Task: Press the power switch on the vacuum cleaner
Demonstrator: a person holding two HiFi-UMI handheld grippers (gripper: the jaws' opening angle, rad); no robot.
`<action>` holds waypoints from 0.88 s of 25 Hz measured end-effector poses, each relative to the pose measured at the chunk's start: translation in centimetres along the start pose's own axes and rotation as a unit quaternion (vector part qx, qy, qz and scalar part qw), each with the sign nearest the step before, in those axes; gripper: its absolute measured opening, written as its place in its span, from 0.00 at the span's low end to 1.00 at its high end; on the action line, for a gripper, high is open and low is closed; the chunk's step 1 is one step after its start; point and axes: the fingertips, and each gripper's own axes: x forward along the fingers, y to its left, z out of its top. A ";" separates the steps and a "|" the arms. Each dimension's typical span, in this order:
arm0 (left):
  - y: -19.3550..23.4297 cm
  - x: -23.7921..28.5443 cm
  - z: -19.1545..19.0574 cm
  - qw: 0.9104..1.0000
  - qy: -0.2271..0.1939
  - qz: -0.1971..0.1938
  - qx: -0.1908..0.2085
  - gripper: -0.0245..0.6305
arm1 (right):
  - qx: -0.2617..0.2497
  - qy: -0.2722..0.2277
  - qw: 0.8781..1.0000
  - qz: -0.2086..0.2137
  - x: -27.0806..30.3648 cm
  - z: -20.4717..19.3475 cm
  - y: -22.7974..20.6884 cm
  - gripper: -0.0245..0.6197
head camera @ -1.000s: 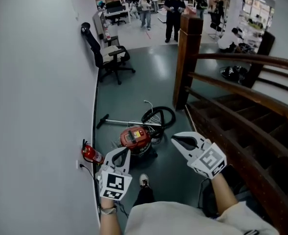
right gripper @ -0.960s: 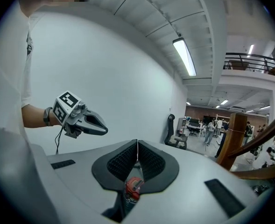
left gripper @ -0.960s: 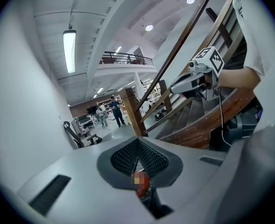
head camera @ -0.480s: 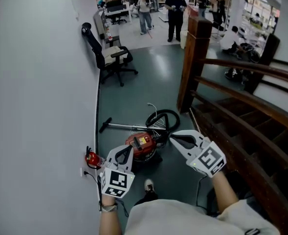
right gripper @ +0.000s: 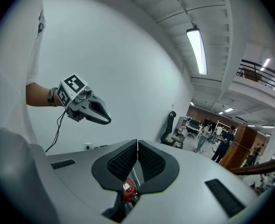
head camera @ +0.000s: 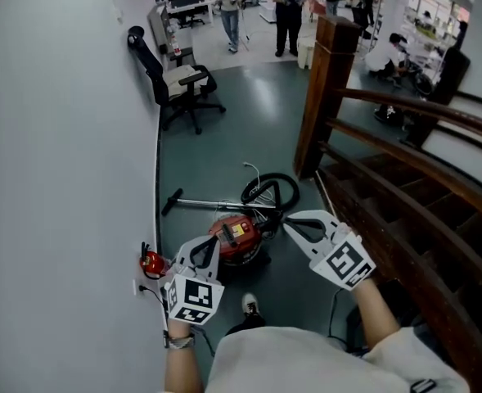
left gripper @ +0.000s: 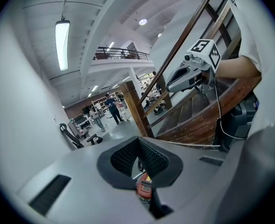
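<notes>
The left gripper (head camera: 209, 245) and right gripper (head camera: 290, 226) both have their tips closed together on nothing, and hover well above the red vacuum cleaner (head camera: 234, 237). Its power switch is probably on top, too small to tell. An off-centre push may skid off the housing or roll the canister, and the coiled hose (head camera: 270, 191) could catch a foot. The vacuum cleaner sits on a glossy grey floor (head camera: 249, 129), between a white wall (head camera: 60, 137) and a wooden staircase (head camera: 388, 195)

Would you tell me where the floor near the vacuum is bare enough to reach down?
Bare floor lies between the chair and the wand, and between the vacuum and the stairs. Behind the vacuum it is crowded with wand and coiled hose; the red object sits at the wall.
</notes>
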 end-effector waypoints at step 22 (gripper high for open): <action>7.1 8.5 -5.2 0.999 0.027 -0.038 0.000 0.04 | -0.024 0.076 0.997 0.021 11.9 -4.0 -4.3 0.08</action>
